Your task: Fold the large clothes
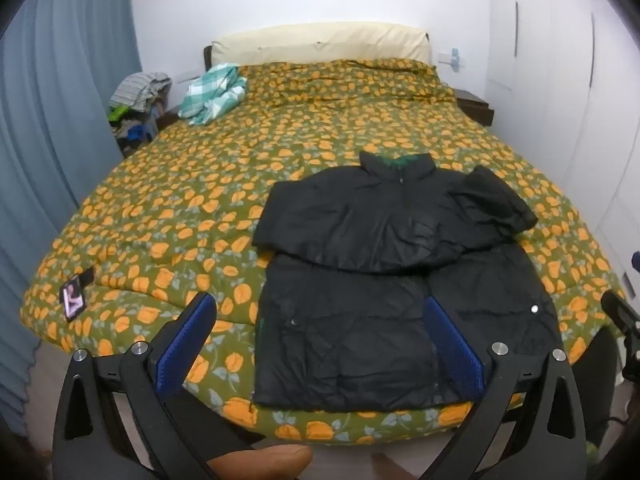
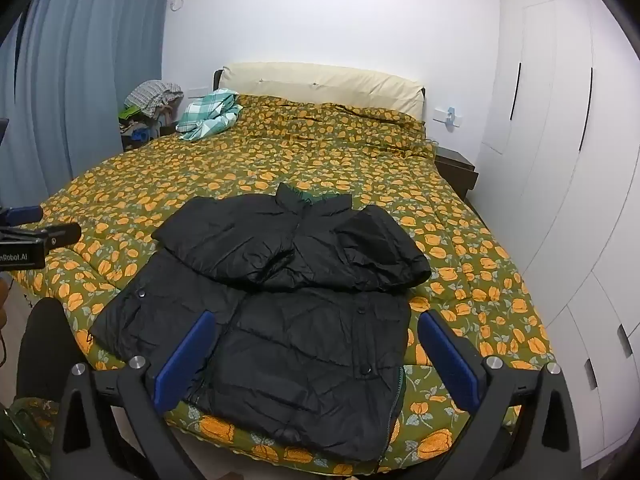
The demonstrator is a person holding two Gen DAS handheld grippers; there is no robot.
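A black puffer jacket [image 1: 384,276] [image 2: 276,308] lies flat on the foot of the bed, collar toward the headboard, with both sleeves folded across its chest. My left gripper [image 1: 320,316] hovers above the jacket's hem, its blue pads spread wide and nothing between them. My right gripper [image 2: 318,332] hangs over the jacket's lower half, also open and empty. The left gripper's side [image 2: 36,236] shows at the left edge of the right wrist view. The right gripper's tip [image 1: 620,312] shows at the right edge of the left wrist view.
The bed [image 1: 200,184] carries a green quilt with orange flowers. A teal checked cloth [image 1: 212,94] lies near the cream headboard pillow [image 1: 320,42]. A clothes pile [image 1: 138,104] sits by the blue curtain. A phone [image 1: 74,294] lies at the quilt's left corner. White wardrobes [image 2: 560,160] stand on the right.
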